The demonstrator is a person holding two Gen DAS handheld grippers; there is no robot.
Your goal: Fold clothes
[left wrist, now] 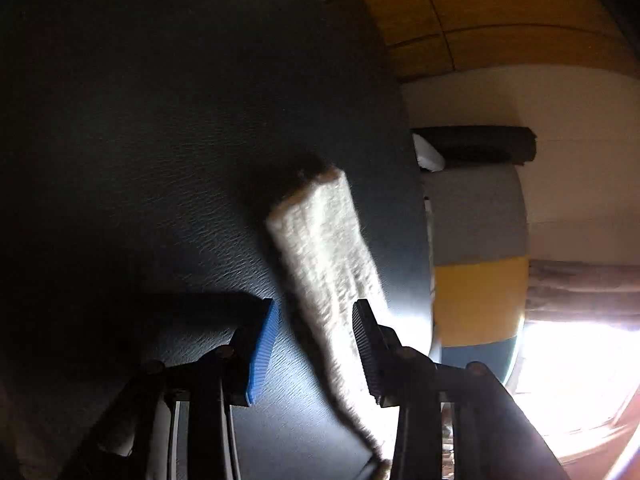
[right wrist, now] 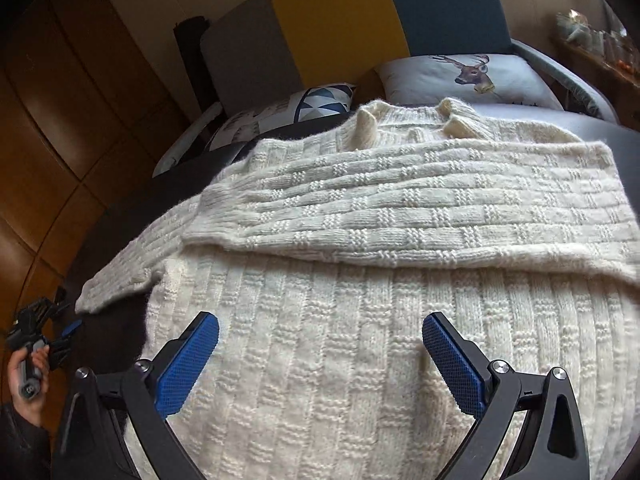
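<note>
Cream chunky-knit sweater [right wrist: 360, 320] is spread on the dark textured tabletop [left wrist: 160, 160]. Its sleeve cuff [left wrist: 324, 240] lies between the parted, ungripping left gripper [left wrist: 314, 350] fingers at the left edge. Right gripper [right wrist: 320, 364] is held wide open, empty, above the hem.

Left wrist view: rolled sideways, low and close over dark textured table [left wrist: 180, 140], facing along cream knitted sweater sleeve [left wrist: 328, 264] toward grey-yellow-teal upholstered panel [left wrist: 480, 272] and bright window.

Right wrist view: upright, close above cream knitted sweater [right wrist: 360, 340], looking across it toward same panel [right wrist: 336, 20].

Shared: sleeve [right wrist: 132, 268], table, panel; left hand-held gripper [right wrist: 60, 340] visible at right view's lower-left edge.
</note>
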